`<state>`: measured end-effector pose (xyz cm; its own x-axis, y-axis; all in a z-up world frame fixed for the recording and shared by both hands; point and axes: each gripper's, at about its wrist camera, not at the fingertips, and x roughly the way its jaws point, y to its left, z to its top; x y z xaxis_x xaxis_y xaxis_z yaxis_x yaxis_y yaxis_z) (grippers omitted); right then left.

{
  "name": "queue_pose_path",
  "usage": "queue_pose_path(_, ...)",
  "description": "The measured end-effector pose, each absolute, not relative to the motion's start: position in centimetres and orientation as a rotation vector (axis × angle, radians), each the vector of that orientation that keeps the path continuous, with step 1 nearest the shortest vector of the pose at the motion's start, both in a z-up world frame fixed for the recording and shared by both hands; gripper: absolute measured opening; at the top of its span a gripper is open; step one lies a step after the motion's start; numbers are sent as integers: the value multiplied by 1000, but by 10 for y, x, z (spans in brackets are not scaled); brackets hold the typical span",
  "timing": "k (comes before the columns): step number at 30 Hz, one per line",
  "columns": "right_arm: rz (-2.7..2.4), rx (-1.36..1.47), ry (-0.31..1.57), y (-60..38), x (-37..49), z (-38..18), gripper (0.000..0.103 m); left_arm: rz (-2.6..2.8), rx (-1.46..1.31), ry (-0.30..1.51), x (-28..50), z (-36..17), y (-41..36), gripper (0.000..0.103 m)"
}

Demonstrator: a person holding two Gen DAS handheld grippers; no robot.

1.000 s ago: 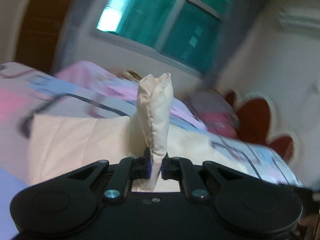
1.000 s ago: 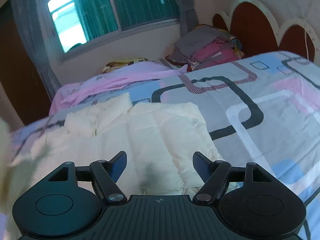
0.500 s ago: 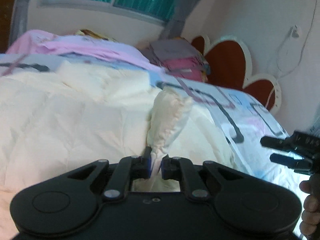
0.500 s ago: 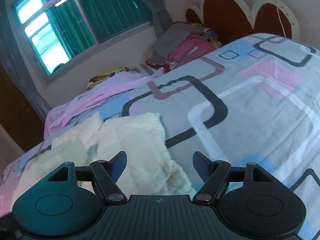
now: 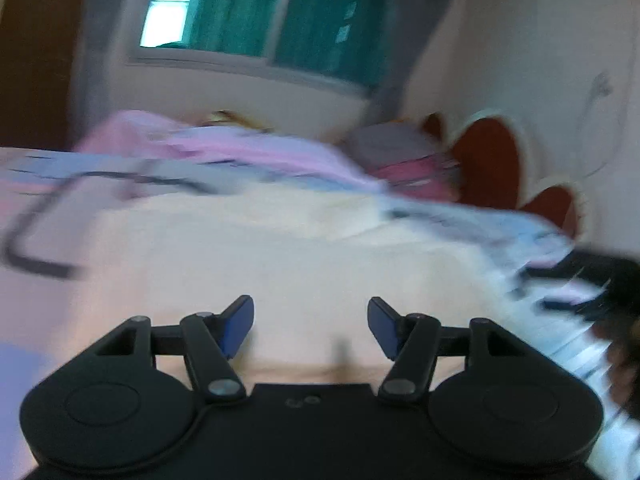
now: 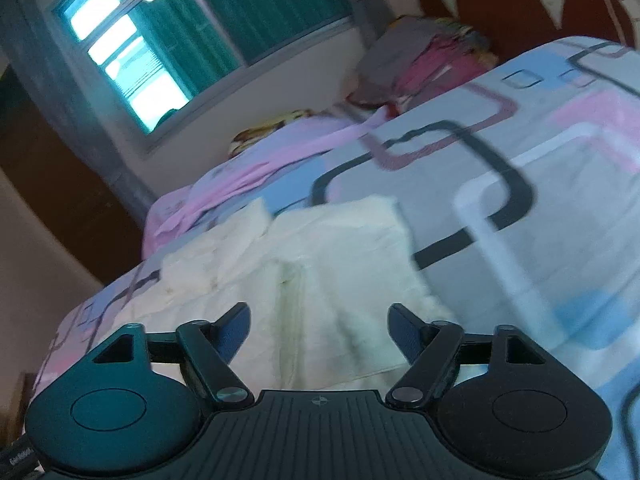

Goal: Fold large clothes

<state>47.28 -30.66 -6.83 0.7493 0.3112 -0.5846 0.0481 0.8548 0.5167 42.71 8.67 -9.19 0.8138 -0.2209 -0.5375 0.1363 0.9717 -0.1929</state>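
Released since the earlier frame, the cream garment (image 6: pixel 320 280) is lying partly folded on the bedspread (image 6: pixel 560 208), left gripper (image 5: pixel 311 320) and right gripper (image 6: pixel 319 330) both gaping empty above it, further folds seemingly remaining.

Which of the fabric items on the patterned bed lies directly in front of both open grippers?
The cream quilted garment, spread flat before the left gripper and right gripper; the pink-and-grey clothes pile sits far back by the headboard.

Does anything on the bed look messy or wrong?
The cream garment is only roughly folded: its far left corner bunches up unevenly. Nothing looks torn or spilled. Both grippers, left and right, are open and empty.
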Motion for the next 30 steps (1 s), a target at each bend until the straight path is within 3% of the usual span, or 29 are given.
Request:
queue_pose_path(6, 187, 498, 807, -273, 489, -91, 90, -21, -156, 696, 422, -126, 152, 58)
queue_pose_path(8, 181, 461, 845, -262, 495, -100, 83, 4, -138, 723, 432, -136, 158, 56)
queue_pose_path(9, 191, 436, 854, -257, 498, -102, 60, 8, -138, 723, 437, -141, 162, 56)
queue_pose_path(10, 196, 406, 867, -252, 502, -104, 45, 10, -139, 721, 444, -141, 162, 54)
queue_pose_path(11, 201, 383, 871, -248, 504, -105, 38, 18, -139, 719, 449, -139, 164, 53)
queue_pose_path(12, 214, 363, 866, -245, 506, -103, 19, 24, -135, 711, 454, -138, 166, 53)
queue_pose_path(13, 219, 336, 848, -242, 508, -99, 10, 32, -124, 706, 459, -137, 167, 53)
queue_pose_path(20, 214, 208, 672, -242, 498, -44, 6, 32, -151, 748, 471, -148, 183, 52)
queue_pose_path(27, 152, 181, 841, -242, 517, -109, 6, 28, -147, 758, 472, -151, 184, 52)
queue_pose_path(30, 152, 144, 846, -240, 515, -110, 7, 8, -130, 780, 469, -149, 187, 51)
